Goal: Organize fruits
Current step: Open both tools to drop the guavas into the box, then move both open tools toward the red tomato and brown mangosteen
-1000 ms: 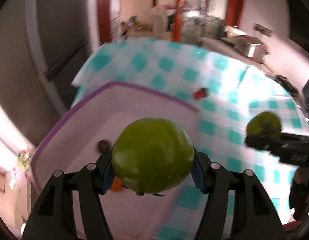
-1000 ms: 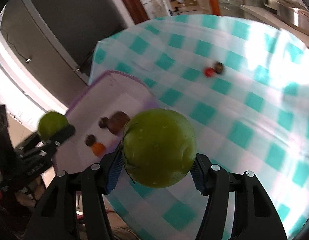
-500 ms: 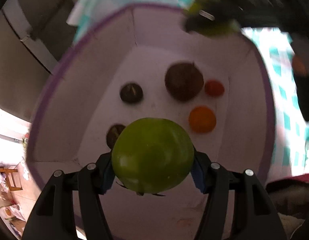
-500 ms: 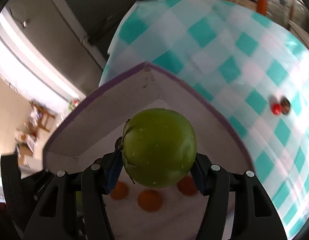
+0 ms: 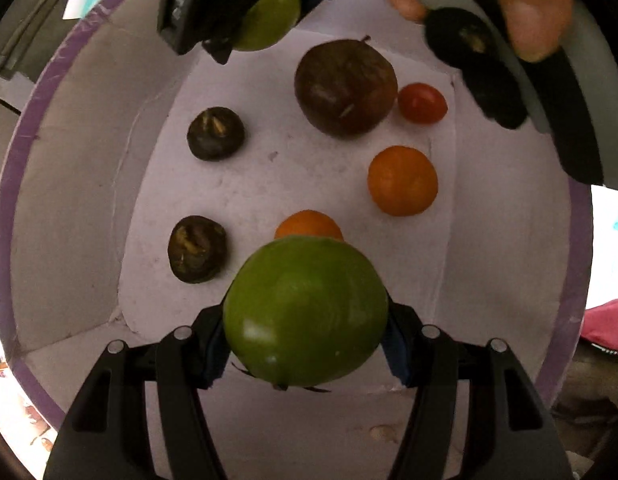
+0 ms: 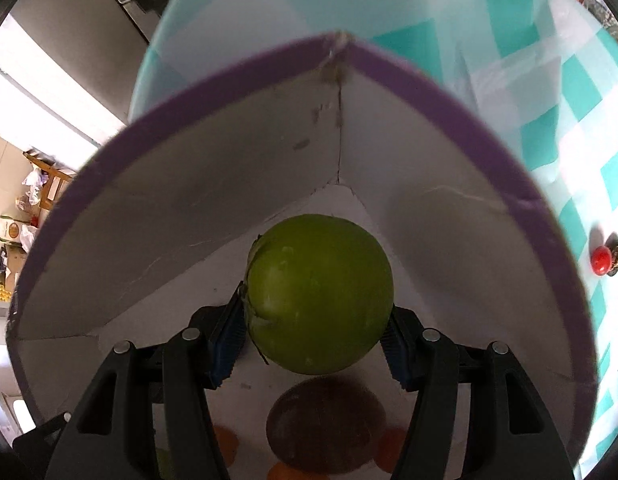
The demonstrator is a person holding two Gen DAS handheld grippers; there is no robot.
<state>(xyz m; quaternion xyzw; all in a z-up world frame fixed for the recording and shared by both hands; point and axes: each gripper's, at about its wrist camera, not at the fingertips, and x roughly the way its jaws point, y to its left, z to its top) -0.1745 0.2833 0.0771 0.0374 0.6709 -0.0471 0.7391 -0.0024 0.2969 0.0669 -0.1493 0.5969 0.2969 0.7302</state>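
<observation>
Both grippers, left gripper (image 5: 305, 344) and right gripper (image 6: 317, 340), are now hovering inside the box (image 5: 69, 200), jaws clenching green apples, ready for release near six o'clock.

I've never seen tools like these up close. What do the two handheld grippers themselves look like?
Both look alike. The left gripper and right gripper are matte black plastic, with angular fork-like arms, cut-out slots and round silver rivets at the joints. The jaws carry ribbed blue pads. No cables show. A bare hand grips the right one's handle.

Both hand-held grippers (image 5: 305, 344) (image 6: 317, 332) have carried their green fruits (image 5: 305, 312) (image 6: 319, 294) down inside the purple-rimmed box (image 5: 13, 184)
</observation>
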